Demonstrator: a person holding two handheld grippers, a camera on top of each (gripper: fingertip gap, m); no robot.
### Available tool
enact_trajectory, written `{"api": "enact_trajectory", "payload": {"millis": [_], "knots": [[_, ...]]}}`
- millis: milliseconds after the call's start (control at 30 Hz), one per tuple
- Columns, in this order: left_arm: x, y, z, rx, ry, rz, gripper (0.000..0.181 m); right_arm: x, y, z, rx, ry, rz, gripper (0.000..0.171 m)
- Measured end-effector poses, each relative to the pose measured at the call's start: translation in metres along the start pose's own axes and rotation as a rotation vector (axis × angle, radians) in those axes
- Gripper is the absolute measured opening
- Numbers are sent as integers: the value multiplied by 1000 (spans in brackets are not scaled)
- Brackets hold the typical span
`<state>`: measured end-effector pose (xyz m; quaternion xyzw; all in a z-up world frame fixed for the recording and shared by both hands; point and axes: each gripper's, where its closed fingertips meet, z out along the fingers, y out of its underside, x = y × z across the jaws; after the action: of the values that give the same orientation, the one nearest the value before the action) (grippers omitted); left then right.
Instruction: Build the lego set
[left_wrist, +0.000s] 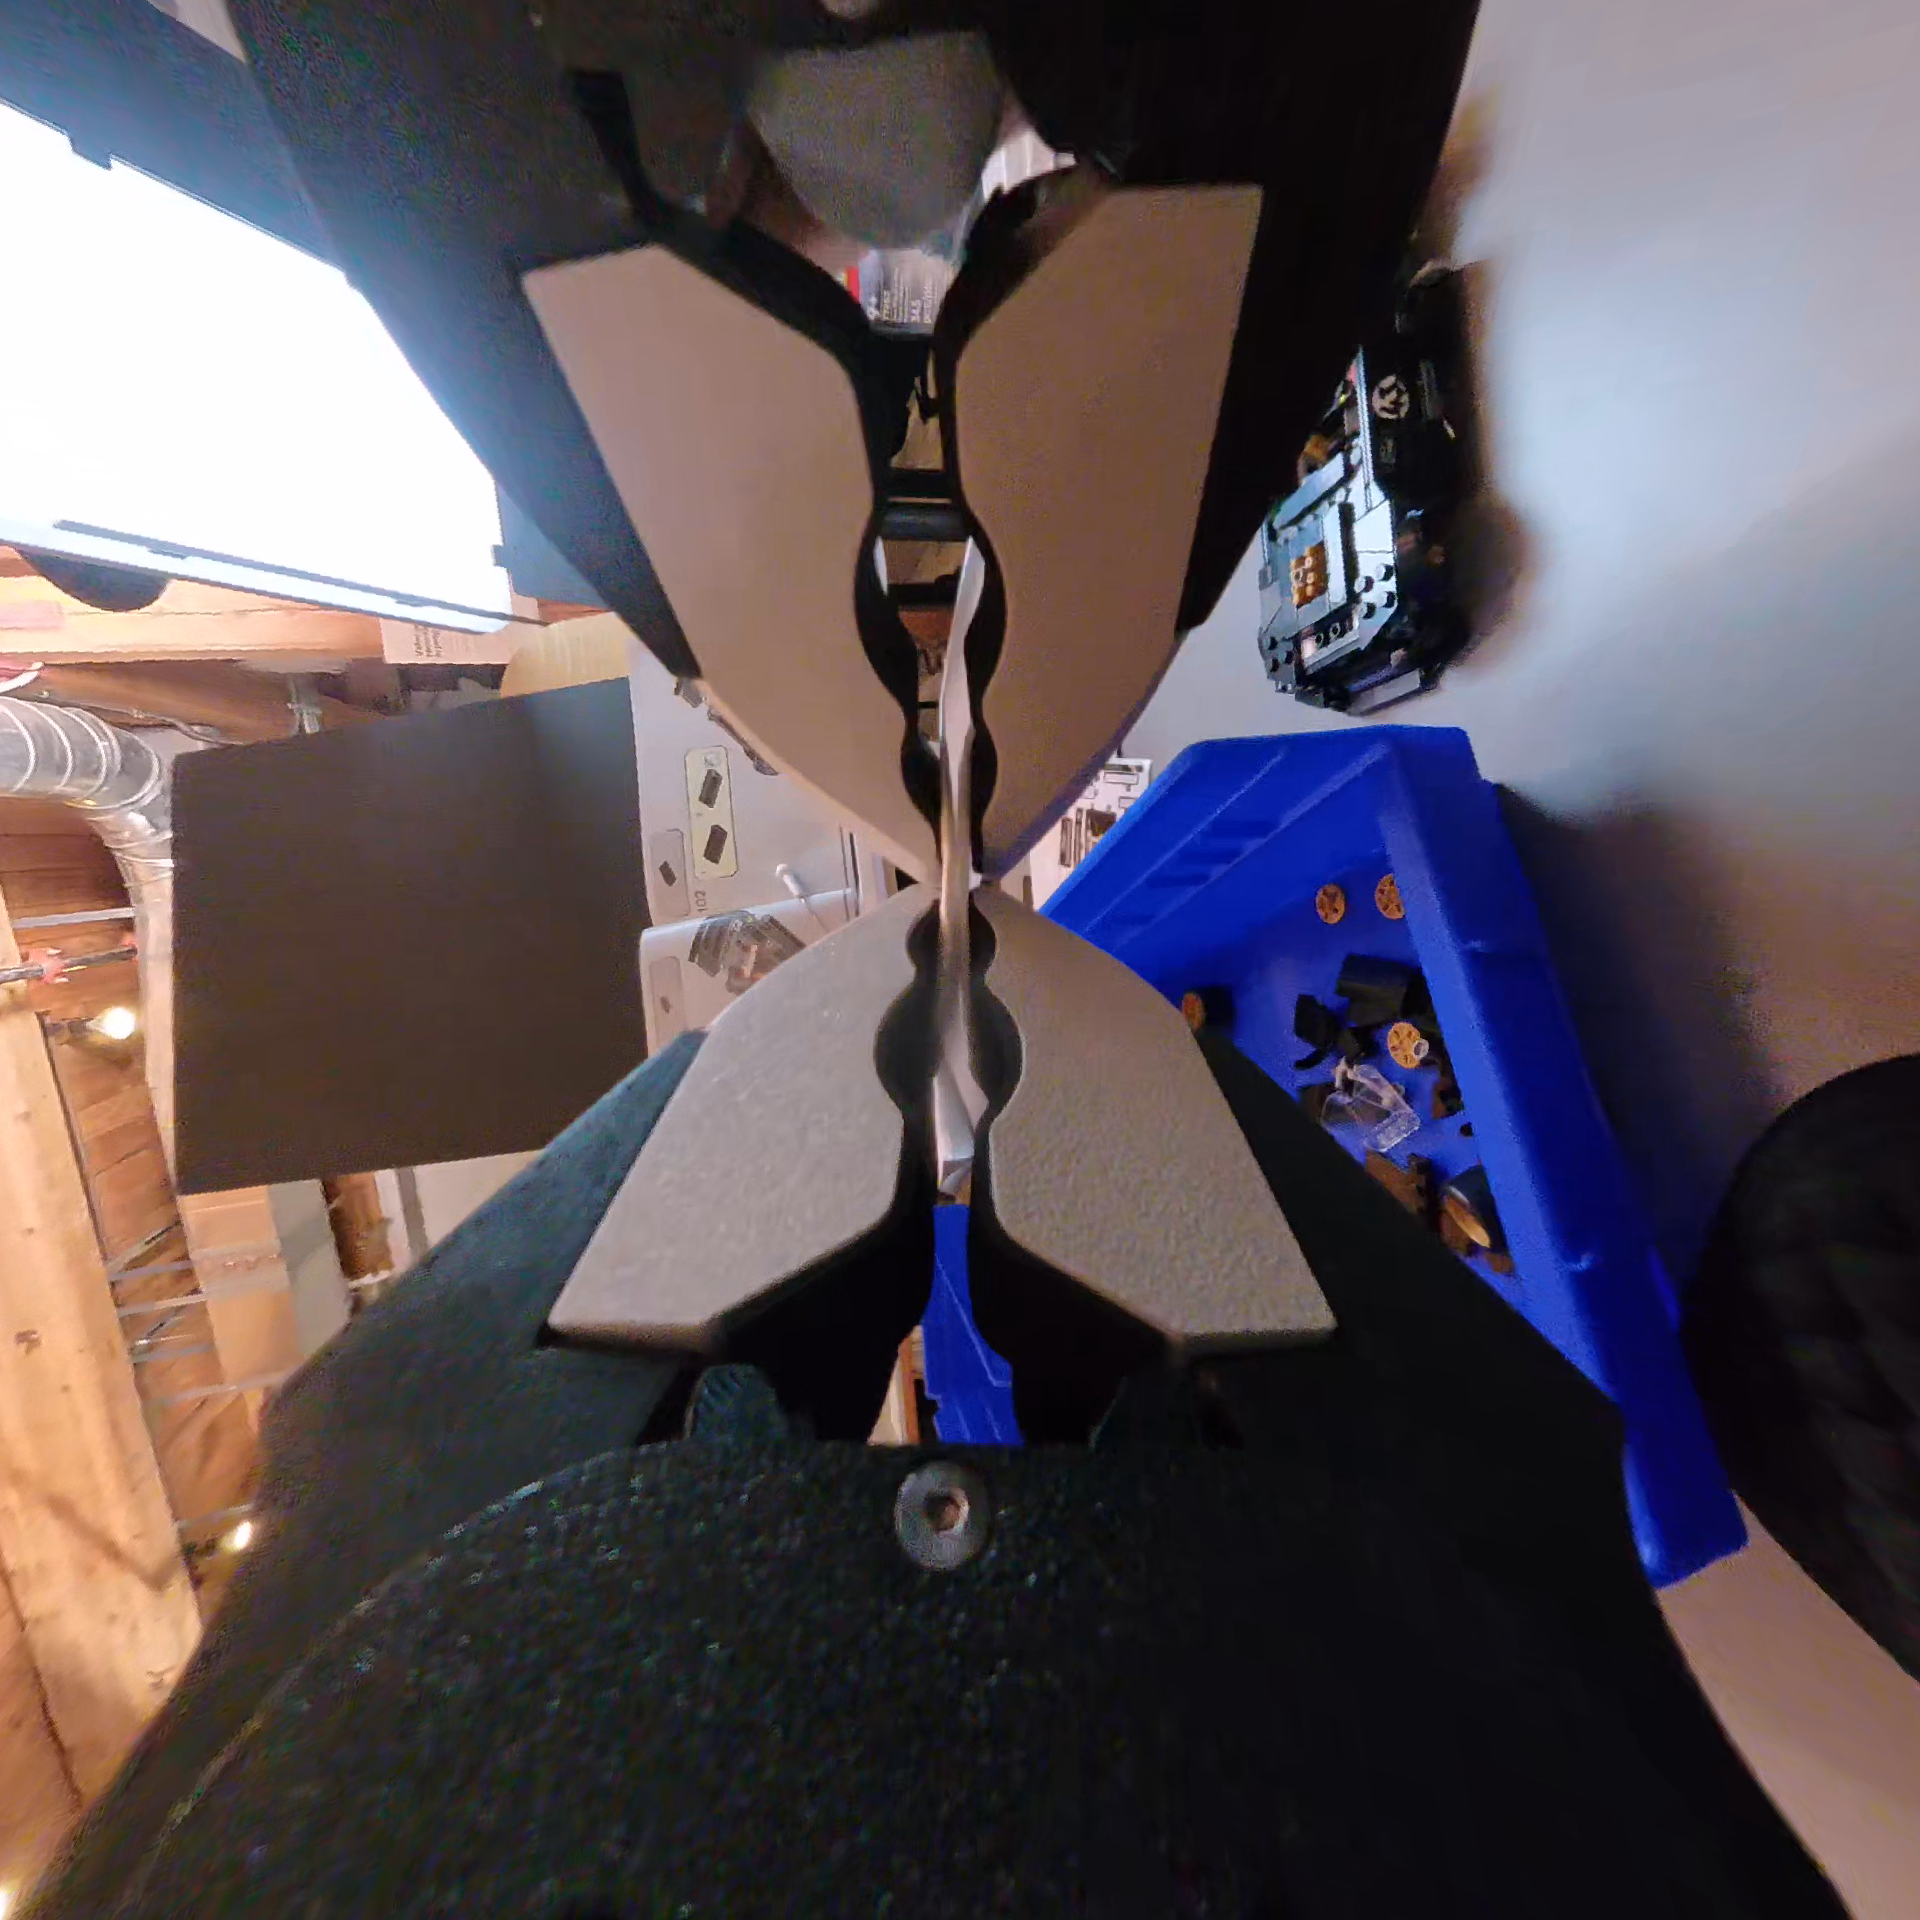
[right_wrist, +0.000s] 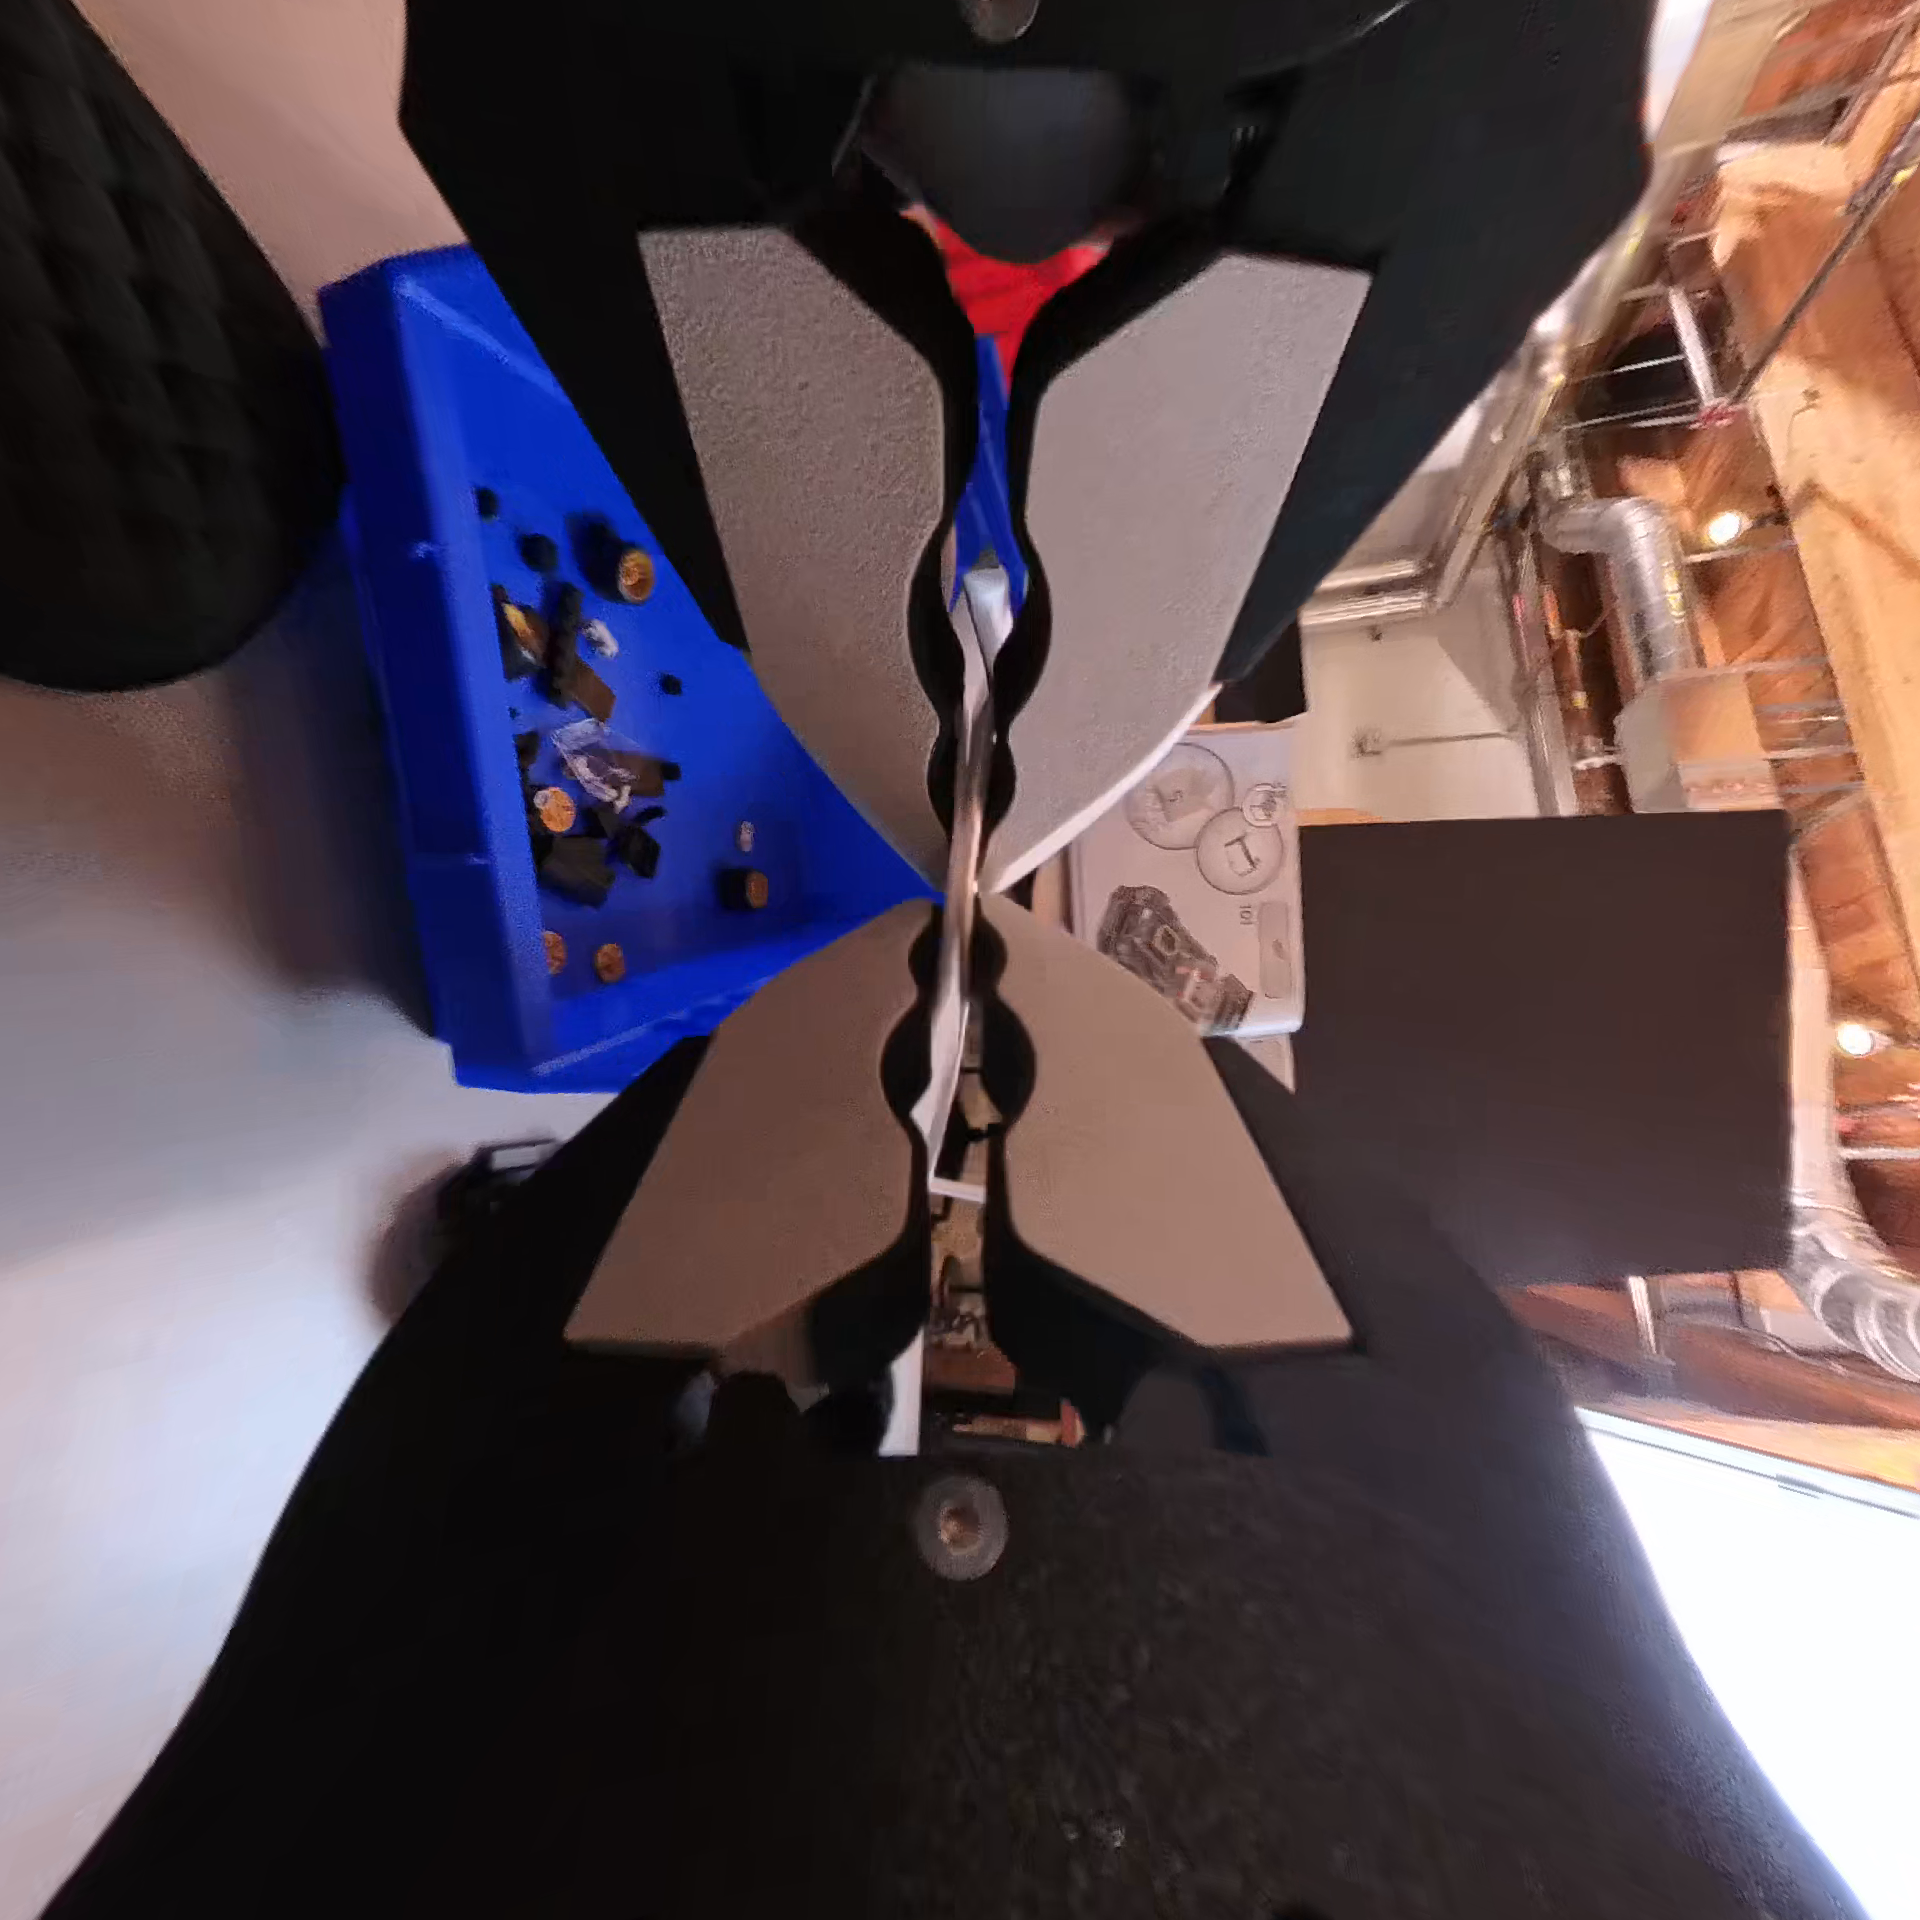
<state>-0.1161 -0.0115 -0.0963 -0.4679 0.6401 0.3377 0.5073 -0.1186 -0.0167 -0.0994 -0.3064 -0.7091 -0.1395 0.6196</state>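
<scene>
Left gripper (left_wrist: 958, 1023) and right gripper (right_wrist: 961, 1023) both clamped on instruction booklet (left_wrist: 961, 821) page edge: thin, floppy, tearable (pinch margin only).

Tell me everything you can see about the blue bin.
The blue bin is an open-topped moulded plastic tray with sloping ribbed walls, resting on the pale table. Small loose pieces lie scattered on its floor: black bricks, gold-coloured round discs and one clear part. Neither gripper touches it; a dark partly built model sits apart, beside it.
</scene>
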Motion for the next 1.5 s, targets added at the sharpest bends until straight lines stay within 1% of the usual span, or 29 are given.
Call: {"api": "enact_trajectory", "payload": {"millis": [67,200,400,700,800,867,1033,1200,1300,1500], "knots": [[-1,-3,-1,23,21,-39,2,3,0,-3,20,19,17,1],[-2,-12,-8,96,27,-79,2,4,-6,-14,107,46,47,2],[-5,-19,-14,139,6,-97,2,7,-9,-24,151,66,37,2],[-7,-17,-20,144,4,-109,2,10,-5,-31,149,66,51,2],[-7,-11,-21,130,1,-123,3,9,4,-32,135,71,57,2],[-4,-9,-24,145,22,-162,2,8,7,-35,153,62,73,2],[4,-6,-28,148,43,-172,3,0,11,-38,152,50,60,2],[7,7,-32,143,60,-220,2,-2,34,-46,101,52,75,2],[14,6,-37,179,91,-254,2,-6,34,-54,132,46,91,1],[13,2,-41,221,72,-279,3,-5,32,-67,181,55,95,1]]}}
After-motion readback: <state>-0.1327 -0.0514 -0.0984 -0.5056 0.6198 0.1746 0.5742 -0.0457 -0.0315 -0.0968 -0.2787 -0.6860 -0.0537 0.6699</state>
